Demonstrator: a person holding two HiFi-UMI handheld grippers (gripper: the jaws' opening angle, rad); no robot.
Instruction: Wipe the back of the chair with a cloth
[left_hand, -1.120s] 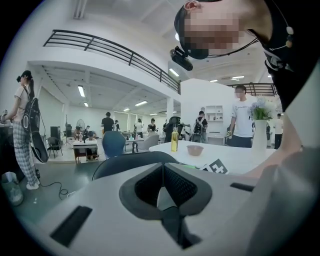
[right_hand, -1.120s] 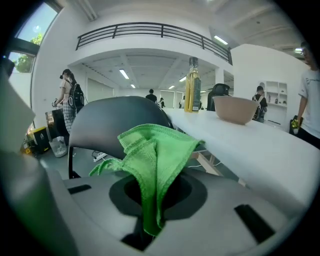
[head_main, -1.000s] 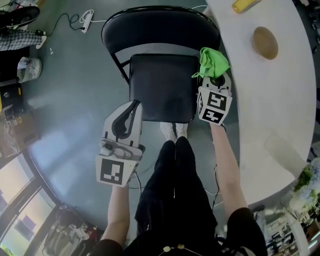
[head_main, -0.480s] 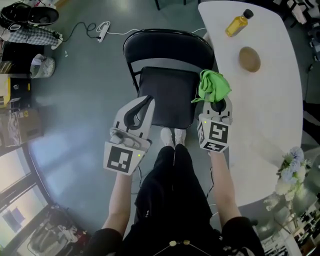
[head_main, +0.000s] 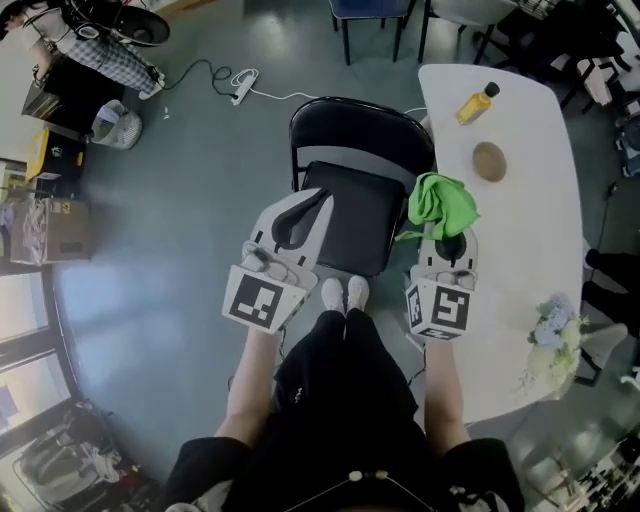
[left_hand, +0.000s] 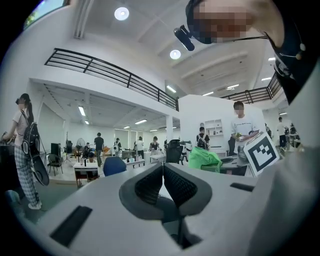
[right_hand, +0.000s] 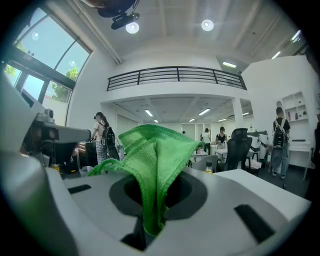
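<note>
A black folding chair (head_main: 345, 210) stands below me in the head view, its curved back (head_main: 360, 125) on the far side of the seat. My right gripper (head_main: 446, 235) is shut on a green cloth (head_main: 440, 203), which bunches up above the chair's right edge. In the right gripper view the green cloth (right_hand: 152, 165) rises out from between the jaws. My left gripper (head_main: 300, 215) hovers over the seat's left edge, shut with nothing in it. In the left gripper view the left gripper (left_hand: 163, 176) has its ribbed pads touching, and the green cloth (left_hand: 202, 159) shows to the right.
A white table (head_main: 510, 230) runs along the right with a yellow bottle (head_main: 476, 103), a brown round object (head_main: 489, 160) and flowers (head_main: 553, 325). A power strip with cable (head_main: 240, 84) lies on the grey floor. Boxes (head_main: 45, 225) and clutter sit far left. More chairs (head_main: 375, 15) stand beyond.
The head view has risen and pulled back, so the chair looks smaller. Both grippers have moved up and away from the chair, the right one still holding the cloth.
</note>
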